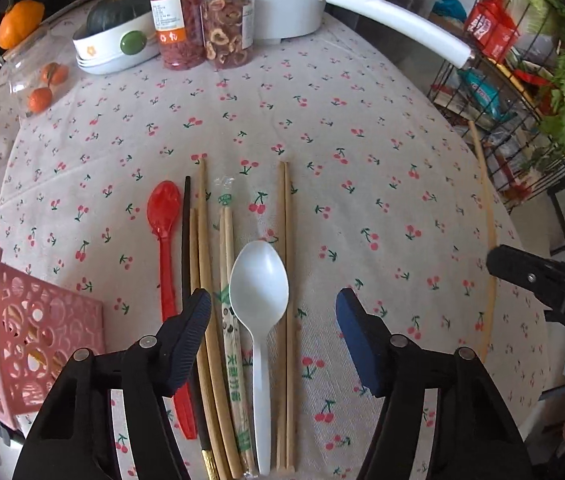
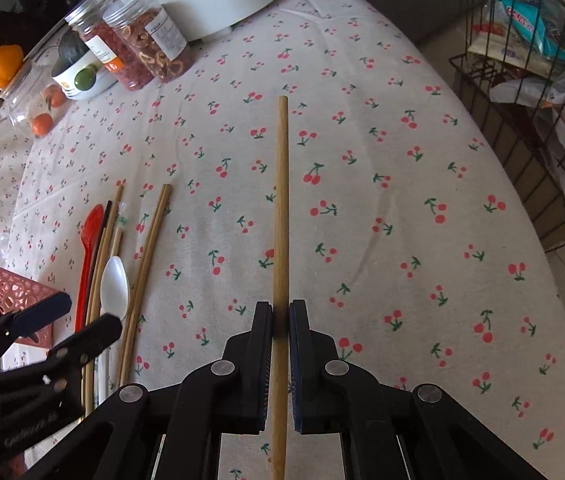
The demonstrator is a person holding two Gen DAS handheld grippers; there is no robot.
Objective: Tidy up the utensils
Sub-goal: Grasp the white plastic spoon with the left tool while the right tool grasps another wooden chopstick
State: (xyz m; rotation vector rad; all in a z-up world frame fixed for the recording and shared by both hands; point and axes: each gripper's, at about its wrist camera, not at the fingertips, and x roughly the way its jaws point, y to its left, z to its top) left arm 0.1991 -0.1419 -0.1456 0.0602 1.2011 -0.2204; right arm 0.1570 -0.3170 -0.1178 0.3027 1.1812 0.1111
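A row of utensils lies on the cherry-print tablecloth: a red spoon, a black chopstick, bamboo chopsticks, a wrapped pair, a white plastic spoon and another bamboo pair. My left gripper is open, hovering over the white spoon. My right gripper is shut on a single bamboo chopstick, held above the cloth to the right of the row; it also shows in the left wrist view. A pink perforated basket sits at the left.
At the far edge stand two jars of dried fruit, a white bowl with a green squash, a clear box of small oranges and a white pot with a long handle. A black wire rack stands to the right of the table.
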